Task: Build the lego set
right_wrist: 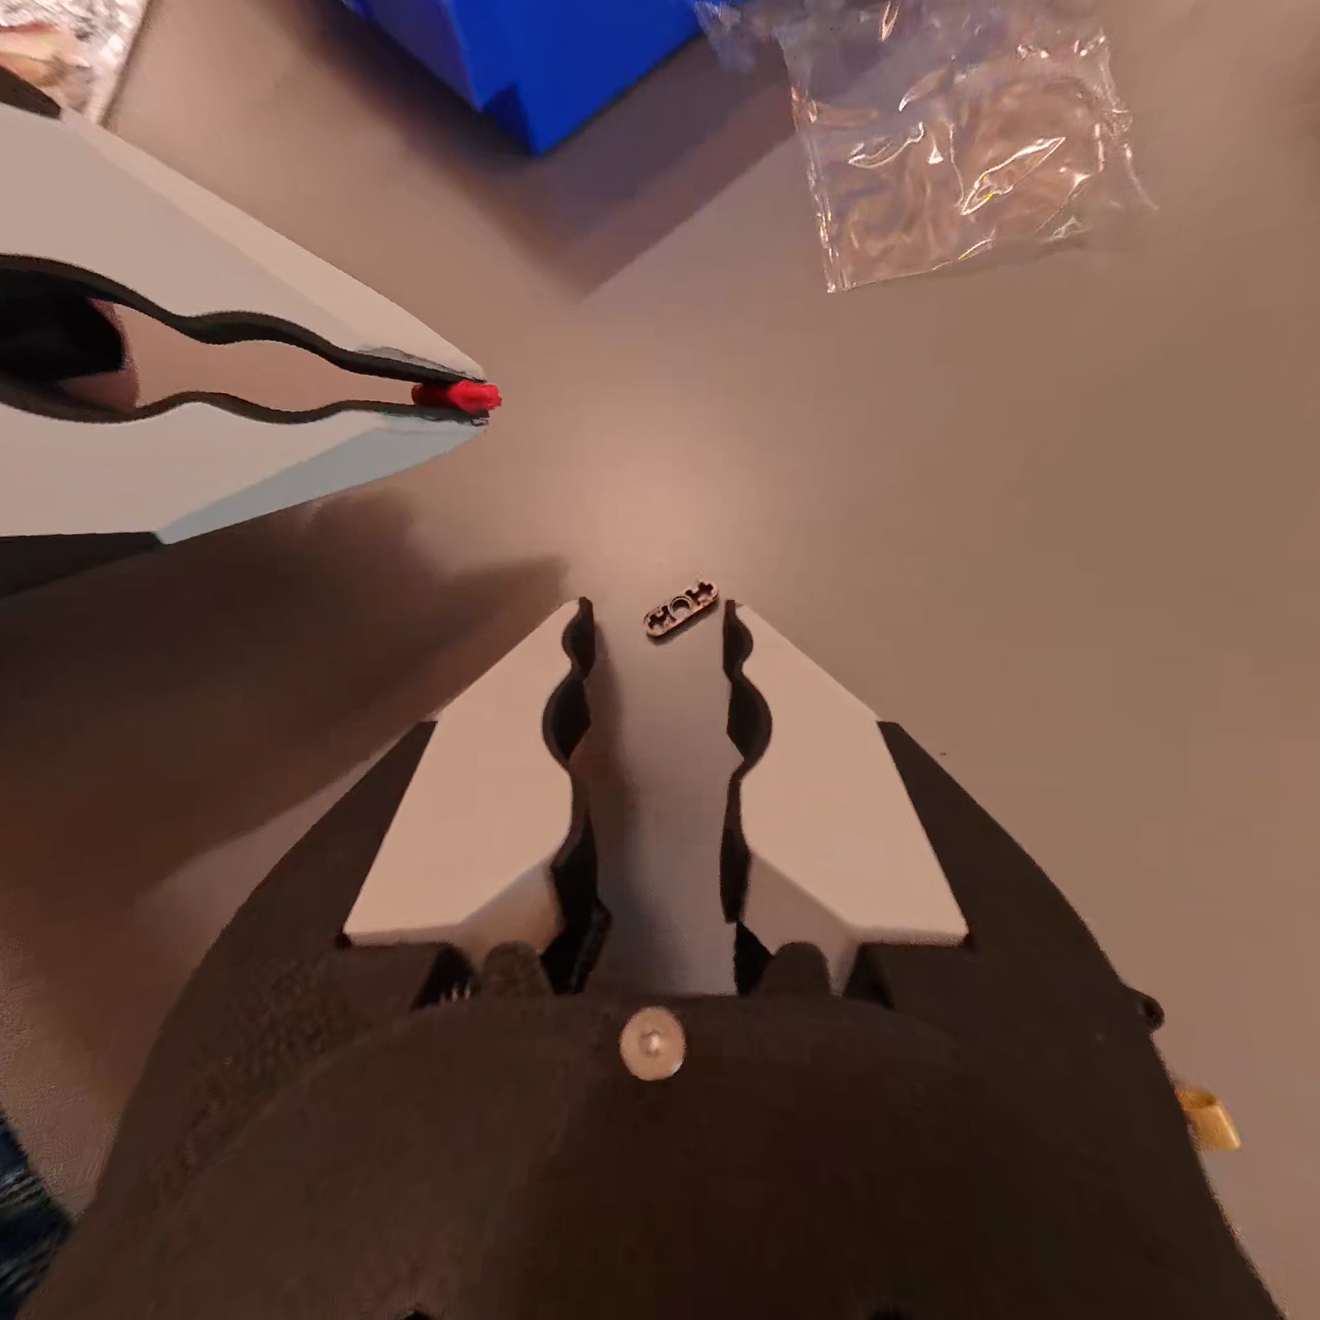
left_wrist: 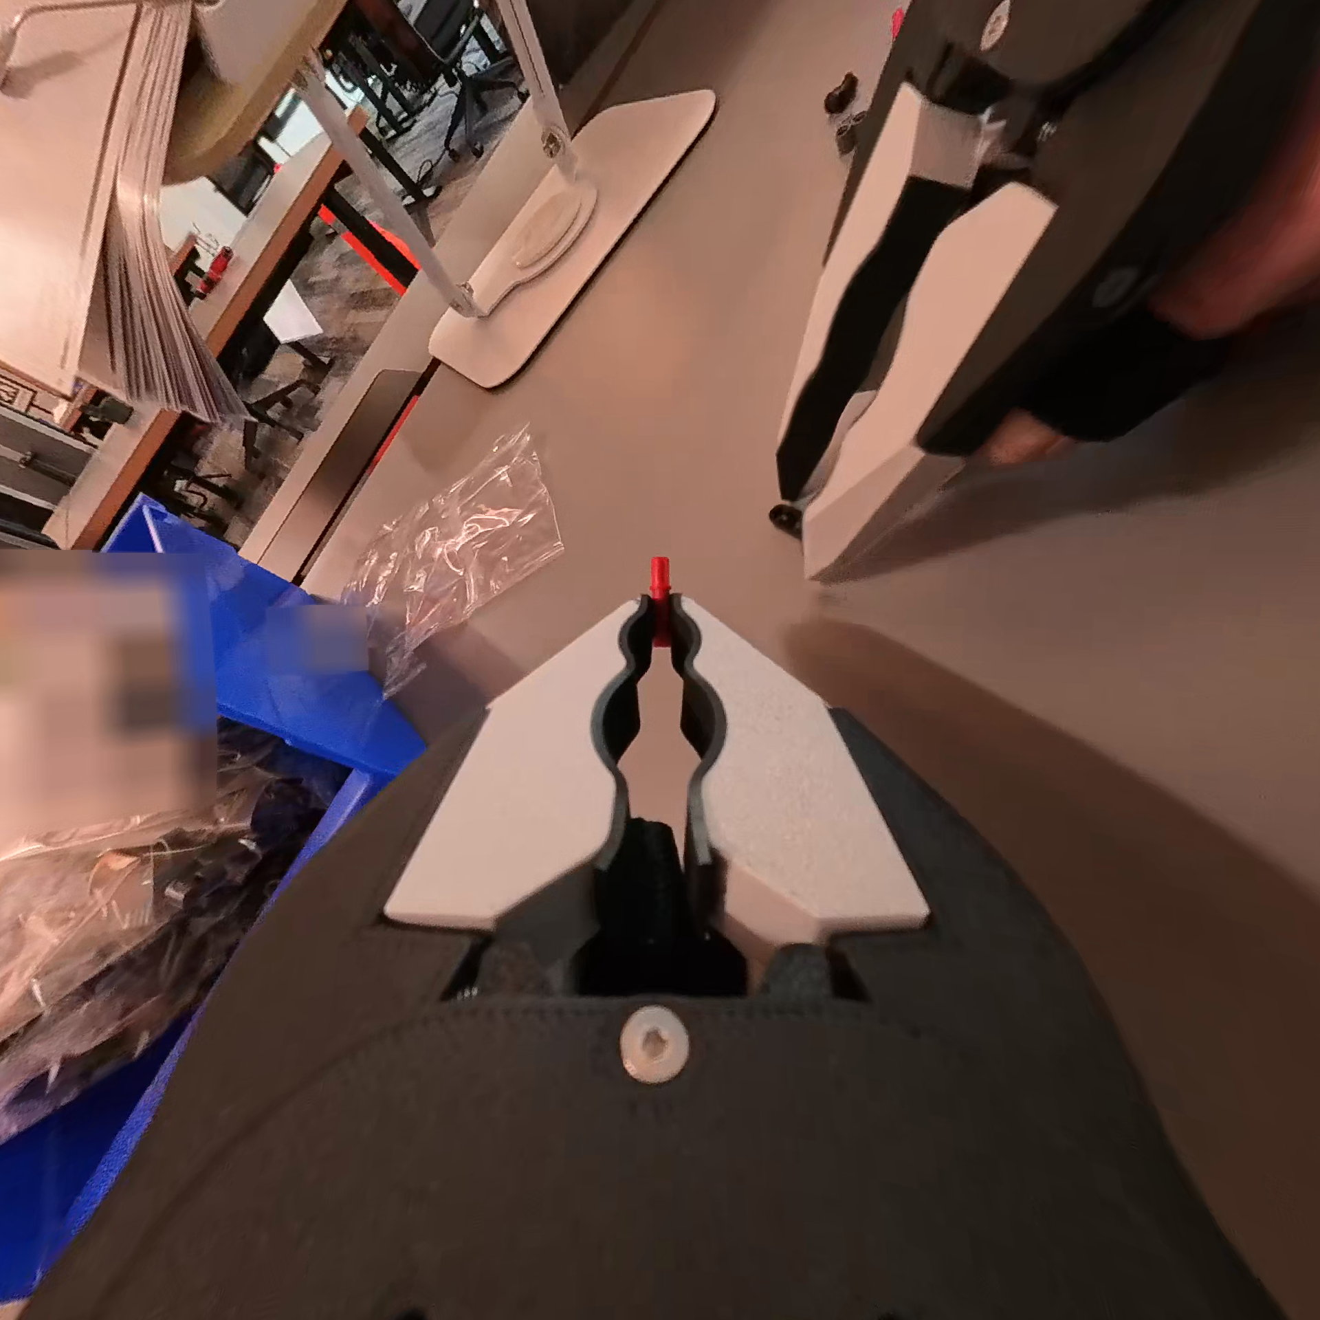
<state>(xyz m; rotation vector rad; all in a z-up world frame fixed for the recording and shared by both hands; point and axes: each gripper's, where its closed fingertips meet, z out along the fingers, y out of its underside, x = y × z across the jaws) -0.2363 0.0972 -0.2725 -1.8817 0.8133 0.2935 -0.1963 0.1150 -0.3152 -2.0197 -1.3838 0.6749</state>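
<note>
Now we hold the small red plastic connector pin (left_wrist: 659, 603) pinched at the very tips of the left gripper (left_wrist: 658, 614), half of it sticking out past the jaws. On the smooth brown tabletop (right_wrist: 928, 571) lies the small dark flat two-hole lego link (right_wrist: 680, 607), just ahead of the right gripper (right_wrist: 657, 614), whose jaws stand apart and empty on either side of it. We judge the next step is picking up that link. We should close on its long edges, keeping the holes free for the pin. A crumpled clear plastic bag (right_wrist: 957, 164) and a blue plastic bin (right_wrist: 543, 64) sit well beyond the link.
</note>
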